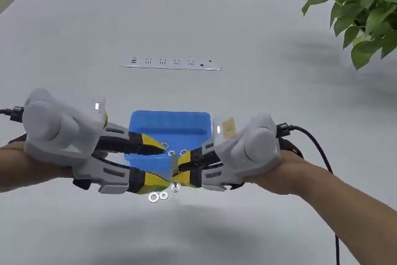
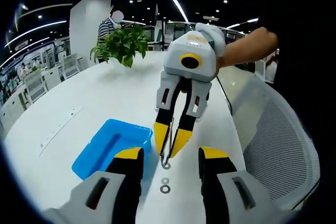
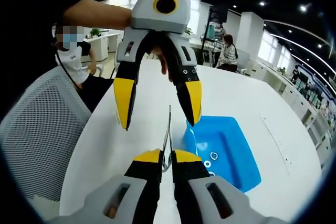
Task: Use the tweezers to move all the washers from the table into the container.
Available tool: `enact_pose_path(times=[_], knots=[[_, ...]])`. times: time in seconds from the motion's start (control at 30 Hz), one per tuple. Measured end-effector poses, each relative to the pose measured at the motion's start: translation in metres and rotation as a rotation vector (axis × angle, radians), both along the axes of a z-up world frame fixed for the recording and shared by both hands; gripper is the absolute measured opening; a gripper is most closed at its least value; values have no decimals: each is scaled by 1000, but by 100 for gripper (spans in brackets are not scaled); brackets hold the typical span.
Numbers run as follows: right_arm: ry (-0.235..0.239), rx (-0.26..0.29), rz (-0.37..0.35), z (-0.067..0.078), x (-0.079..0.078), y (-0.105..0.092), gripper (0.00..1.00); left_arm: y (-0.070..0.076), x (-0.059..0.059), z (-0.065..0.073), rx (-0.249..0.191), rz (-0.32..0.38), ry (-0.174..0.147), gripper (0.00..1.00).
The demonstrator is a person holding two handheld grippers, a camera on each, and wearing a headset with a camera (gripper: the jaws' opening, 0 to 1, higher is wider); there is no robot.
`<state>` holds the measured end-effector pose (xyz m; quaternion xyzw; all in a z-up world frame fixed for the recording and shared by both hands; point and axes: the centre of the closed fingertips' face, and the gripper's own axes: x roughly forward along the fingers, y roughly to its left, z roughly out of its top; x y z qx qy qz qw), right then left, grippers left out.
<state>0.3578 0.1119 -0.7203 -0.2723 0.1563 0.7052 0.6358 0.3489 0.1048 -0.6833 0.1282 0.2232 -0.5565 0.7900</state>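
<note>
The blue container sits on the white table, with three washers inside it. More washers lie on the table just in front of its near edge. My right gripper is shut on thin metal tweezers, whose tips point down at a washer on the table. Two more washers lie closer to my left gripper. That gripper faces the right one, open and holding nothing, with its jaws on either side of the tweezers. In the head view the left gripper and right gripper meet above the container's front edge.
A white power strip lies further back on the table. A green plant stands at the far right. A grey mesh chair is beside the table edge. A black cable trails from the right gripper.
</note>
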Motion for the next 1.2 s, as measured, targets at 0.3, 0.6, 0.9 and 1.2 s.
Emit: enact_pose_path(times=[0.3, 0.6, 0.9, 1.2], knots=[[-11, 11, -6, 16, 9, 1, 8, 14, -7, 1, -39, 82, 13, 63], [-5, 33, -9, 31, 19, 7, 8, 25, -9, 5, -62, 162, -11, 74], [-18, 53, 1, 46, 36, 20, 8, 29, -8, 7, -80, 212, -23, 85], [-20, 80, -10, 46, 52, 32, 8, 34, -1, 8, -91, 251, -27, 94]])
